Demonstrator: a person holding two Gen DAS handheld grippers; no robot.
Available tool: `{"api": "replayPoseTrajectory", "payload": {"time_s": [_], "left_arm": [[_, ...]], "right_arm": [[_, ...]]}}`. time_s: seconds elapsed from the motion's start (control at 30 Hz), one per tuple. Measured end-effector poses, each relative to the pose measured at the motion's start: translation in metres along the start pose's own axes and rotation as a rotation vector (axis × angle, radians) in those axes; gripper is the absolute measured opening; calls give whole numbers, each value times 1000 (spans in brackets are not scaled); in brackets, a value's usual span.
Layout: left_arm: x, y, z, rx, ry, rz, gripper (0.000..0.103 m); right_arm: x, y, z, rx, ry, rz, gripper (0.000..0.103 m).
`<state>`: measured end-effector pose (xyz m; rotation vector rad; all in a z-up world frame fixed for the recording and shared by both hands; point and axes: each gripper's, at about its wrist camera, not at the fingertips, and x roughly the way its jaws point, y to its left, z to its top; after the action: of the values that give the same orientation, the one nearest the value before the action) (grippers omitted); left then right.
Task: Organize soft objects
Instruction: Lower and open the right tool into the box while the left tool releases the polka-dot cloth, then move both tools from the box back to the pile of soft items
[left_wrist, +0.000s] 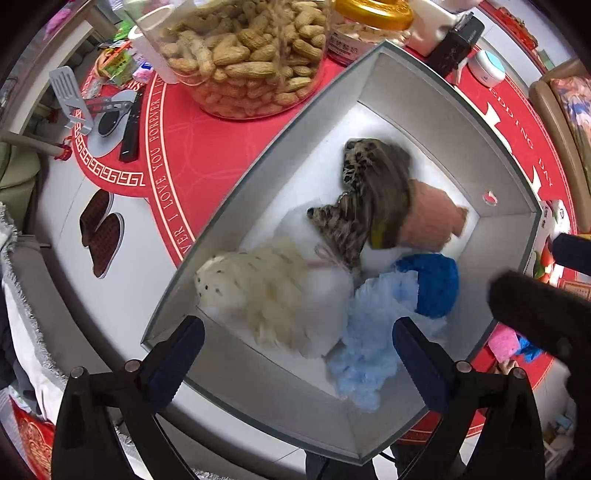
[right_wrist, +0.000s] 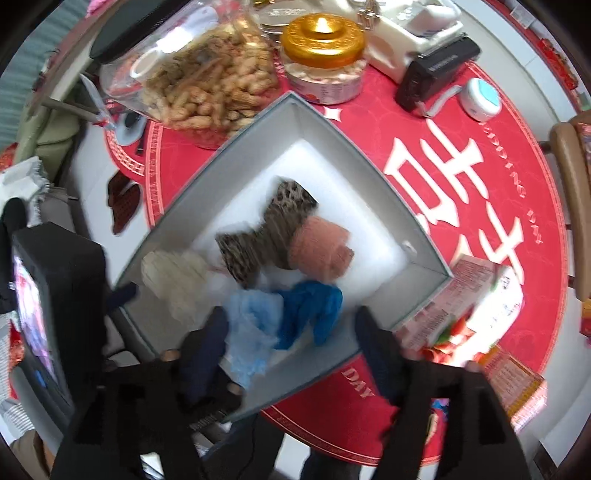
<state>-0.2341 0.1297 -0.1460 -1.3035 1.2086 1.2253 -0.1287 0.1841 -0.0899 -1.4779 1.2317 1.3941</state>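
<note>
A grey box (left_wrist: 314, 147) with a white floor holds several soft things: a cream fluffy piece (left_wrist: 258, 291), a leopard-print cloth (left_wrist: 354, 206), a pink knitted piece (left_wrist: 428, 218), a dark blue piece (left_wrist: 436, 284) and a light blue fluffy piece (left_wrist: 369, 332). My left gripper (left_wrist: 295, 332) stands open above the box's near end, over the cream and light blue pieces, gripping nothing. My right gripper (right_wrist: 291, 319) is open too, above the light blue piece (right_wrist: 251, 325) and the dark blue one (right_wrist: 310, 310); its pads press on neither.
The box (right_wrist: 240, 166) sits on a round red mat (right_wrist: 461, 155). Behind it stand a clear tub of peanuts (left_wrist: 251, 59) and a gold-lidded jar (right_wrist: 323, 40). A pink carton (right_wrist: 461, 306) lies at the box's right corner. A black remote (left_wrist: 131, 129) and slippers (left_wrist: 99, 236) are at the left.
</note>
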Motion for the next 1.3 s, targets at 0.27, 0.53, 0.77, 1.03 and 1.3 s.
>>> {"api": "replayPoseTrajectory", "payload": {"time_s": [0.27, 0.53, 0.77, 1.03, 1.3], "left_arm": [[-6, 3, -3, -2, -18, -49, 102], [-18, -8, -14, 8, -11, -120, 102], [-24, -40, -32, 143, 45, -136, 102], [-34, -118, -58, 404, 79, -93, 102], [-7, -203, -86, 490, 184, -132, 102]], "right_arm": [[-6, -13, -16, 41, 3, 17, 102], [-21, -21, -40, 102, -29, 61, 102], [-34, -49, -91, 183, -42, 103, 103], [-35, -124, -174, 418, -53, 101, 103], [21, -201, -266, 723, 34, 105, 103]]}}
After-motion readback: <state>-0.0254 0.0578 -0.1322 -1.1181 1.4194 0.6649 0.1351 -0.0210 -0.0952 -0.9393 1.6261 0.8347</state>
